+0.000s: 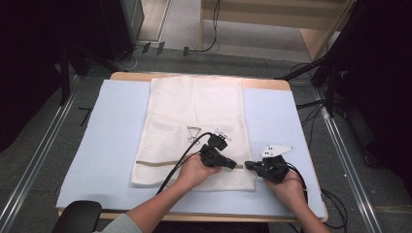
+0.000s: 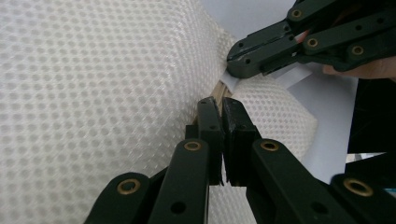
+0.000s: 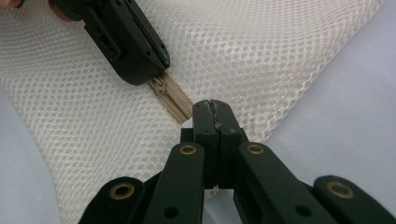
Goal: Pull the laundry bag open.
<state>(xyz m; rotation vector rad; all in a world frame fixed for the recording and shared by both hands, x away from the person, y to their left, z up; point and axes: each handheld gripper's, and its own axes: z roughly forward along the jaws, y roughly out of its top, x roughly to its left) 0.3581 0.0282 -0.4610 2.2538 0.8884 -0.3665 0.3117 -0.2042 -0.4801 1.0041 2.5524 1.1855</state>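
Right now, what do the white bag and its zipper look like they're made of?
Bag: white mesh fabric, probably synthetic; an even grid of small holes, matte and soft. Zipper: tan woven tape with fine teeth, likely plastic, though that is unclear. Both grippers are shut near the zipper.

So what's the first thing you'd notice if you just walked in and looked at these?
A big white mesh bag lies spread on the pale blue table, with a little drawing printed near its middle. At the bag's near right end, the left gripper and the right gripper meet nose to nose, fingers pressed together on the tan zipper that runs across the bag.
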